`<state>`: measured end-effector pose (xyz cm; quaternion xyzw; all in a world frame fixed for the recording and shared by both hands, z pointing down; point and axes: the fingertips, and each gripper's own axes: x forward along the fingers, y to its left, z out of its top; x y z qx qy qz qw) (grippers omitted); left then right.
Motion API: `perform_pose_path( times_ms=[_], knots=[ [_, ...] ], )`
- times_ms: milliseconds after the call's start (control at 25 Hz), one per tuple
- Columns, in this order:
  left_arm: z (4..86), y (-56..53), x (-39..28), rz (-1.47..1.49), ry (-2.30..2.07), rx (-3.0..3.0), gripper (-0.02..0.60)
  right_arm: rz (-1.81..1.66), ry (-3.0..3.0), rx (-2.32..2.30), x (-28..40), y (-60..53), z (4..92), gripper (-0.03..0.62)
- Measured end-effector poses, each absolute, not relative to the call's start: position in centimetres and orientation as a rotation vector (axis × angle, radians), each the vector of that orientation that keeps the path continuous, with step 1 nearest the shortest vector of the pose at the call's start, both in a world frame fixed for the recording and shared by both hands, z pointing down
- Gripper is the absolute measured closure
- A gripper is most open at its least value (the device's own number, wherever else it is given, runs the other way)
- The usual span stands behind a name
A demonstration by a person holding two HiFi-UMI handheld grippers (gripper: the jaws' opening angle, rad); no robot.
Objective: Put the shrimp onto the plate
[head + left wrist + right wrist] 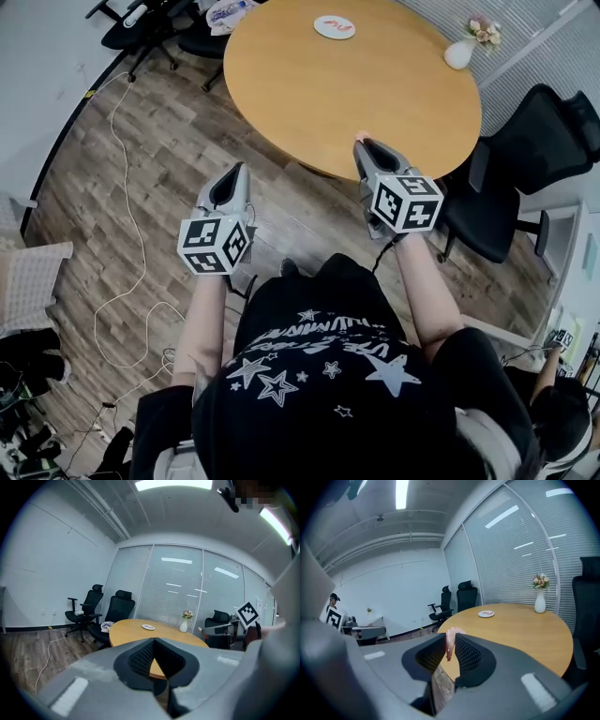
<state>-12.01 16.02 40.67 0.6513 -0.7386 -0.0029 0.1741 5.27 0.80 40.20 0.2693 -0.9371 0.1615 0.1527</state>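
Note:
A pink shrimp is pinched upright between the dark pads of my right gripper, which is shut on it. That right gripper hovers just over the near edge of the round wooden table. A white plate with red marks lies at the table's far side, also visible as the plate beyond the shrimp. My left gripper is held over the wood floor, left of the table, shut with nothing in it. Its jaws meet at the tip.
A white vase with flowers stands at the table's far right edge. Black office chairs crowd the right side and others stand at the far left. A white cable trails over the floor. Glass walls with blinds lie behind.

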Motion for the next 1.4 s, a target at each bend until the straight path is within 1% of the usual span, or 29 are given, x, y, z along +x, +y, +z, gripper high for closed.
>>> perform_pose_path(
  times_ms=[120,440,960,1400],
  knots=[
    [41.2,15.3,-13.0,-0.003,-2.076,1.857,0.580,0.436,-2.663,0.782,4.4,0.3,40.9,0.528],
    [41.9,11.8,-15.3,0.041,-2.051,1.880,0.580,0.505,-2.650,0.817,2.2,-3.4,42.1,0.530],
    [39.7,2.2,-22.9,0.076,-2.083,1.898,0.580,0.496,-2.677,0.909,-3.2,-16.2,40.2,0.530],
    [39.7,-7.5,-23.6,0.171,-1.997,1.975,0.580,0.588,-2.671,0.939,-4.3,-23.7,40.9,0.530]
  ],
)
